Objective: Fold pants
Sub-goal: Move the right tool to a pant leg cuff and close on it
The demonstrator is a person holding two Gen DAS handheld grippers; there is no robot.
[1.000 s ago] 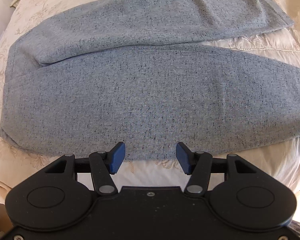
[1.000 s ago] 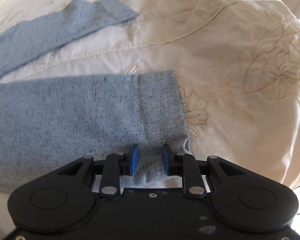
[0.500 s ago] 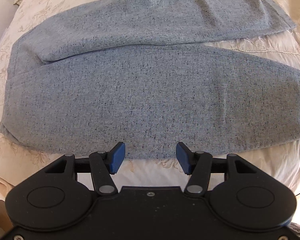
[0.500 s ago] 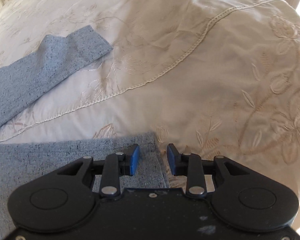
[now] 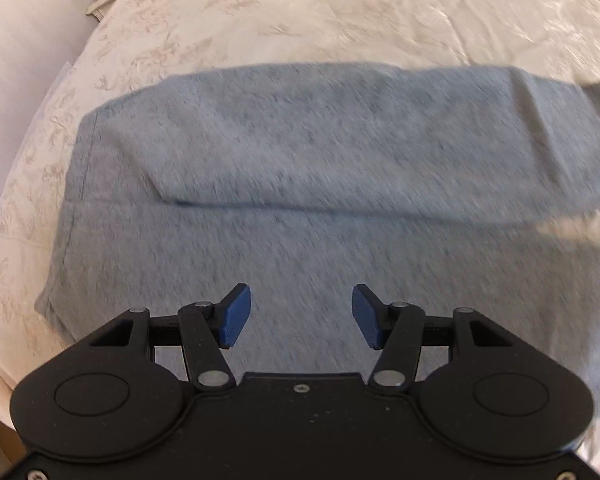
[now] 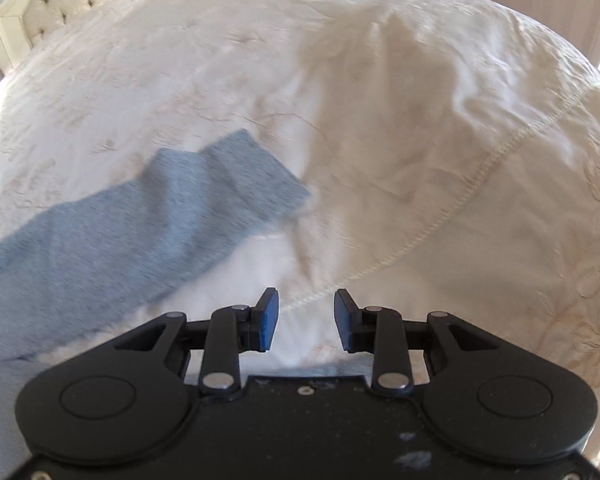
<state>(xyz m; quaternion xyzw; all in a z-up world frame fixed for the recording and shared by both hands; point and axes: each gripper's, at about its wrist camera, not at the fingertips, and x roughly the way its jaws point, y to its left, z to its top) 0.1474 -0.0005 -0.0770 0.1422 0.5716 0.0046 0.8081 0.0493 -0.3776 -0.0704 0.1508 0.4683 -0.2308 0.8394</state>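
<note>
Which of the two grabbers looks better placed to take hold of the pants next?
Probably the left. The left gripper, open, hangs right over the grey pants, cloth filling the gap between its fingers. The right gripper, also open, has only the cream bedspread ahead; the pant leg lies off to its left.

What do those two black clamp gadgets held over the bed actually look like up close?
Both look alike. The left gripper and the right gripper each have a flat matte-black plastic body with two round raised discs, silver screws and pivot pins, and angular black link arms ending in ribbed blue pads. No cables, markings, hands or sleeves show.
</note>
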